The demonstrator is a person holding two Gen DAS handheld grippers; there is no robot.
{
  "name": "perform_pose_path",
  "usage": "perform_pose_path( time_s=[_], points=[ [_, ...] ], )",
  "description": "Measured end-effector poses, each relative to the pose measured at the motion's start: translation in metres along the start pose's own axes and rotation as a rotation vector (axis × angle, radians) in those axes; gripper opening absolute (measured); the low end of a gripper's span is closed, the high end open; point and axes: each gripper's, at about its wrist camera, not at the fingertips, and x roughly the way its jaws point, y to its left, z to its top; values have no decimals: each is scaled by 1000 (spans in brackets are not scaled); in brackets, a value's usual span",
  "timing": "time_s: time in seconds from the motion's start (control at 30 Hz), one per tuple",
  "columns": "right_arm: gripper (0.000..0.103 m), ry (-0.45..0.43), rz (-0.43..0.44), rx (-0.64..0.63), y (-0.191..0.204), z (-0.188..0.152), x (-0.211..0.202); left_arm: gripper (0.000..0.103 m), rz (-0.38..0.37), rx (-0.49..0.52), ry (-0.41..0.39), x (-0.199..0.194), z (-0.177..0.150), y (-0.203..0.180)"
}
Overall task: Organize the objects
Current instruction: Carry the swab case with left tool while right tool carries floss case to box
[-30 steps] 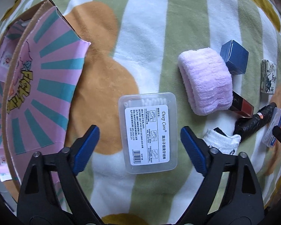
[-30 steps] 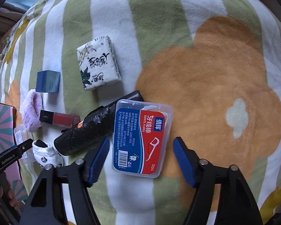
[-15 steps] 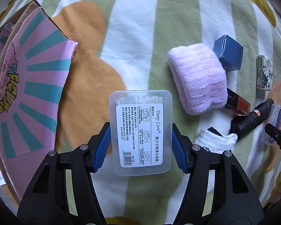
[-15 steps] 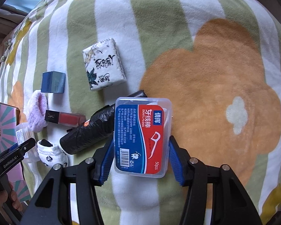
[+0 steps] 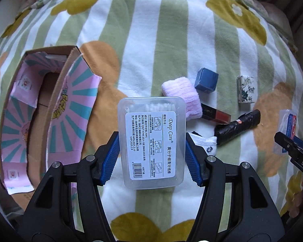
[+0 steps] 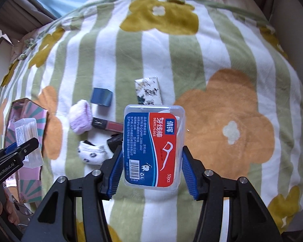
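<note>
My left gripper is shut on a clear plastic floss-pick box with a white label and holds it above the blanket. My right gripper is shut on a clear dental floss box with a red and blue label, also lifted. An open pink and teal cardboard box lies at the left. On the blanket lie a pink fluffy band, a blue cube box, a floral tissue pack, a red lipstick, a black rolled bag and a white sock.
The striped flower blanket covers a rounded bed or sofa. Its edges drop off at the far side and right. The left gripper with its box shows at the left of the right wrist view, over the pink box.
Both grippers closed on their boxes and lifted them off the blanket. The views now sit higher and farther back, showing more of the blanket and the pink box.
</note>
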Motion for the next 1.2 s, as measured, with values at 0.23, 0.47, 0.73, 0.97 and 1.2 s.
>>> perform_pose_path(
  time_s=[0.23, 0.47, 0.73, 0.97, 1.2],
  points=[
    [50, -47, -15, 3, 53, -16, -43, 57, -44, 30, -86, -81, -25, 7],
    [50, -84, -40, -8, 77, -44, -95, 57, -67, 93, -113, -143, -49, 11],
    [50, -119, -51, -12, 100, -61, -117, 57, -96, 132, -141, -175, -75, 27],
    [50, -141, -27, -71, 139, -62, -124, 57, -83, 128, -180, -194, -85, 55],
    [50, -148, 22, -173, 194, -54, -122, 57, -52, 64, -197, -203, -88, 103]
  ],
)
